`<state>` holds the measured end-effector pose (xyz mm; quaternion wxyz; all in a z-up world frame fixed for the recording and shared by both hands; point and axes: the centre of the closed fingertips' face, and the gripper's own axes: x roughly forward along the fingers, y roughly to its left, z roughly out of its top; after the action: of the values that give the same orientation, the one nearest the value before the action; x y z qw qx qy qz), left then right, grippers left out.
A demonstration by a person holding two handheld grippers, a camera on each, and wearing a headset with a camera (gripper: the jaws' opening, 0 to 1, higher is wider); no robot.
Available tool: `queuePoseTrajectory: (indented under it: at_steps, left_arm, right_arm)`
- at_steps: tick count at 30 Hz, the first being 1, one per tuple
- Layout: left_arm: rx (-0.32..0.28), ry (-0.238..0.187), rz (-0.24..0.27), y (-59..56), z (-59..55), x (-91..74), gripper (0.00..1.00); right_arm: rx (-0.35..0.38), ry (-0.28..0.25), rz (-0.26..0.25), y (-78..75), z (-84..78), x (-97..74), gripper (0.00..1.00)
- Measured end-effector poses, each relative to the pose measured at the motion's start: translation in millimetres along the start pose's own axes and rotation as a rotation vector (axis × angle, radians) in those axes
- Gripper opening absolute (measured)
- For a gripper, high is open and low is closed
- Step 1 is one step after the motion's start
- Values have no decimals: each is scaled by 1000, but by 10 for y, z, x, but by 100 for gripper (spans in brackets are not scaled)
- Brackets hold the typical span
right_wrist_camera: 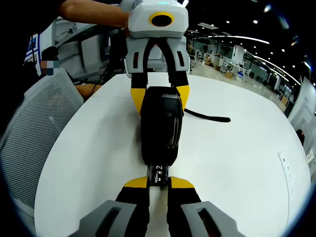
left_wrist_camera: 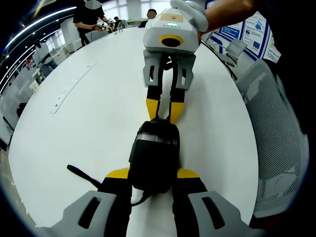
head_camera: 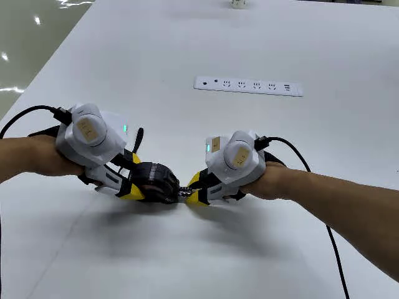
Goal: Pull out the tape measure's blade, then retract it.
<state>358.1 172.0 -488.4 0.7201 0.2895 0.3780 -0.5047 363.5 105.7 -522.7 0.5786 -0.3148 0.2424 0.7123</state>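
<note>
Head view, left gripper [head_camera: 134, 176] clamping tape measure [head_camera: 156, 180], right gripper [head_camera: 195, 189] pinching blade tip [head_camera: 184, 192] (pointing rightward)

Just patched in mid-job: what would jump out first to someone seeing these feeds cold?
Two tongs meet nose to nose near the front of the white table. The left tongs clamp the black tape measure by its sides, while the right tongs pinch the tip of the blade, of which just a short stub is out. Farther back, a white power strip lies flat on the table.

bright, sharp, soft shadows, fisheye edges
</note>
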Motion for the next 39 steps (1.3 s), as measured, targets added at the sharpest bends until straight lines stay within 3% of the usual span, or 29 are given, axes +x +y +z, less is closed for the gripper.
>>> queuePoseTrajectory:
  at_steps: [39]
  left_arm:
    - [-14,0,0,6,8,5,26]
  right_arm:
    - [23,19,7,12,-257,-249,9]
